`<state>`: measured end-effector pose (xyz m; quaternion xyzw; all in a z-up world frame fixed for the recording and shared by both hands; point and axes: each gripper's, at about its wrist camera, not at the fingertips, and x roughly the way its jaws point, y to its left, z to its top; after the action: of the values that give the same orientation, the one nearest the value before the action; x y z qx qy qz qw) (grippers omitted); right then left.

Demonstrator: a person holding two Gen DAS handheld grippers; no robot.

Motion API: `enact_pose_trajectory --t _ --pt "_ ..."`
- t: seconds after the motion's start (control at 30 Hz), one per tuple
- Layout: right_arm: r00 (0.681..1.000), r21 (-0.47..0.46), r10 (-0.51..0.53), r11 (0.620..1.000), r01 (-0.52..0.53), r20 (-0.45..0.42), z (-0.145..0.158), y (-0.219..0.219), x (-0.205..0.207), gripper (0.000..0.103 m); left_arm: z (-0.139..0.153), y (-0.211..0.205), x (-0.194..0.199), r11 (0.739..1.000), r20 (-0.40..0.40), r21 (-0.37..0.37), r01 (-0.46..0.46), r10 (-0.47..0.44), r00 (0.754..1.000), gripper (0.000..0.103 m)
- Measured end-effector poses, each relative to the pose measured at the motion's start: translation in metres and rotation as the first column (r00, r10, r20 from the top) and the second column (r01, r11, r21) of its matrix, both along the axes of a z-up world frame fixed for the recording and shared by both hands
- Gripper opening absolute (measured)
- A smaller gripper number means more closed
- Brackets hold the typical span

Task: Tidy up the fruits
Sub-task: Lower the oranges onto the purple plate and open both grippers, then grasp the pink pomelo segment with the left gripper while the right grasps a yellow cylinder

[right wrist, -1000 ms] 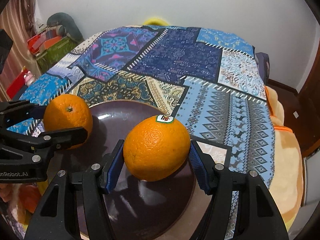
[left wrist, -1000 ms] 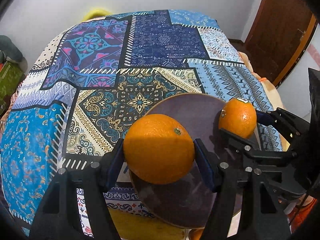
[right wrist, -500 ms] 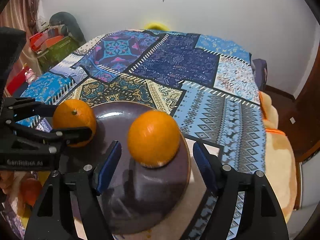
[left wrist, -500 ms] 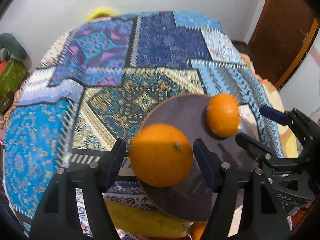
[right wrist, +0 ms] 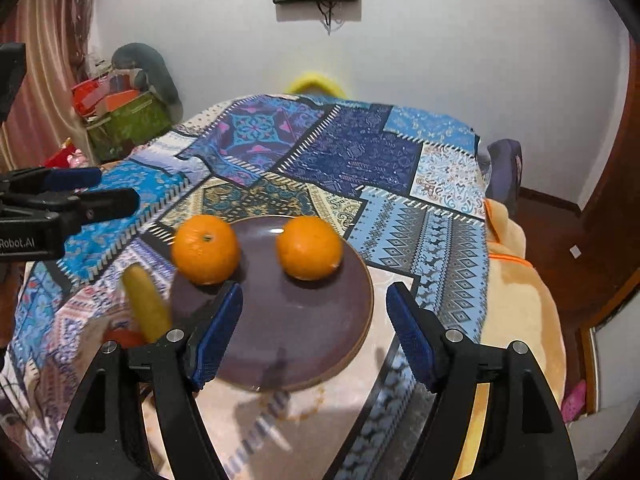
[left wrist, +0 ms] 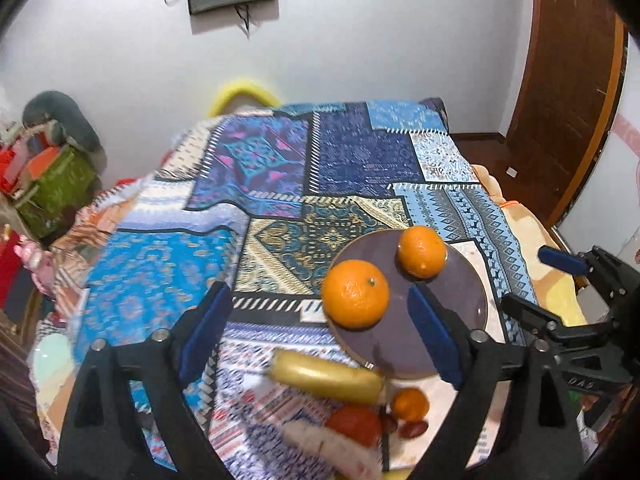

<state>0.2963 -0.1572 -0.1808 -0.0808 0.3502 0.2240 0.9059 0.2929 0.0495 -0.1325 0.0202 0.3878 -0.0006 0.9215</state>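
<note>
Right wrist view: two oranges [right wrist: 206, 249] [right wrist: 310, 247] sit apart on the plate [right wrist: 296, 332]. Right claw [right wrist: 314, 334] at 6 o'clock is wide and empty; left claw [left wrist: 316, 334] also.

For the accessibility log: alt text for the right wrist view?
Two oranges sit apart on a dark purple plate on a patterned cloth. The open right gripper hovers before it; a banana lies left.

Released both oranges onto plate [right wrist: 296, 332]. Left gripper [left wrist: 318, 334] and right gripper [right wrist: 314, 334] now wide open, pulled back, oranges ahead of fingertips.
</note>
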Motion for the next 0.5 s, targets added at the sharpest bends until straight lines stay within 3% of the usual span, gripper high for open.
enact_pose_trajectory --t 0.23,0.5 --pt "1.0 0.006 0.005 1.0 -0.005 0.027 0.01 -0.001 -0.037 0.078 -0.002 0.001 -0.049 0.999 -0.003 0.04 -0.007 0.007 1.0 0.098" --pt "1.0 0.017 -0.016 1.0 0.016 0.001 -0.001 -0.006 -0.071 0.078 -0.044 0.0 -0.079 0.999 -0.108 0.0 -0.035 0.035 0.994 0.098"
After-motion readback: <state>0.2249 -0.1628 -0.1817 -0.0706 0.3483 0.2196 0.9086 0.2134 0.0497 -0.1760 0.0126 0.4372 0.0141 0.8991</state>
